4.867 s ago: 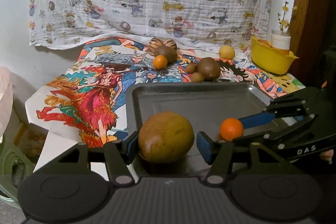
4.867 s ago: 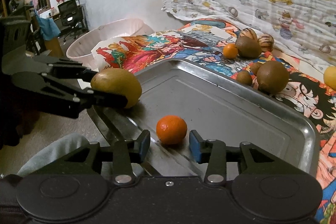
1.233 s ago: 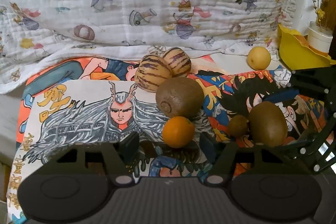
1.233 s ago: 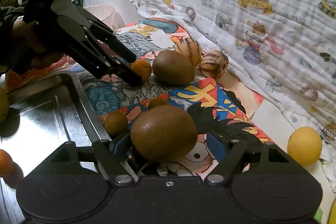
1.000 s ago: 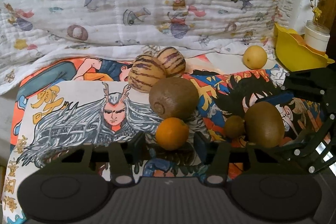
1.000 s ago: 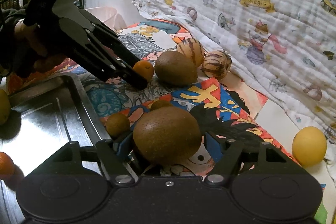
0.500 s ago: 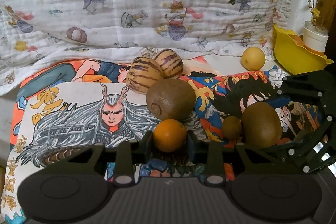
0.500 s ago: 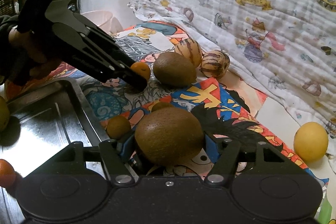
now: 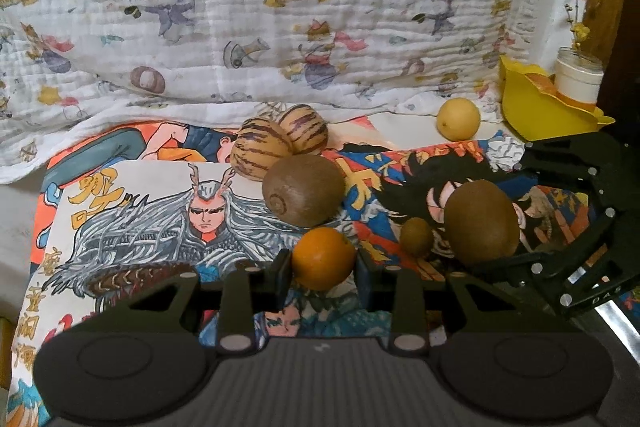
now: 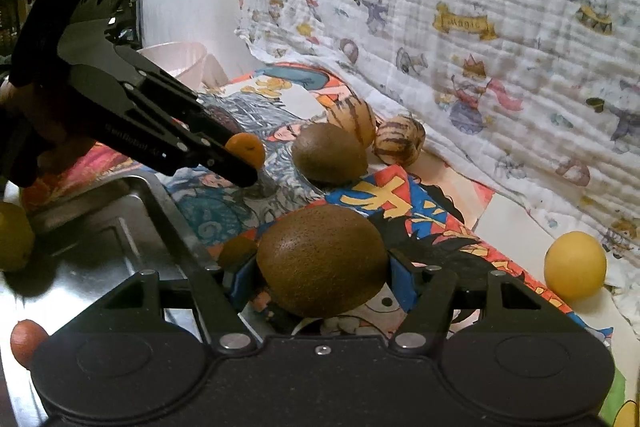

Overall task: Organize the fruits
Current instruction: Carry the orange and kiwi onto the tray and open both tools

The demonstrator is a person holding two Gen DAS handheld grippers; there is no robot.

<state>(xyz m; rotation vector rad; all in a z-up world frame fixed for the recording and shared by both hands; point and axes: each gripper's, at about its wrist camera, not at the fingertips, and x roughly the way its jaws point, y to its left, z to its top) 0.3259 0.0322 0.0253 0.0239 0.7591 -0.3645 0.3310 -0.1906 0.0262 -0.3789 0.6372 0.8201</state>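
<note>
Two grips carry slip risk: left gripper (image 9: 323,269) clamps the round orange (image 9: 323,258), right gripper (image 10: 322,277) clamps the kiwi (image 10: 322,259), both just off the poster (image 9: 160,211), tray (image 10: 100,239) beside.

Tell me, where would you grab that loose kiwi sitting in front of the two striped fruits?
Probably across its narrow middle. The loose kiwi lies on its side, its stem end toward the left gripper, touching the striped fruits behind. I would come from above and in front, one of the fingers on each long flank, where the mat is free.
</note>
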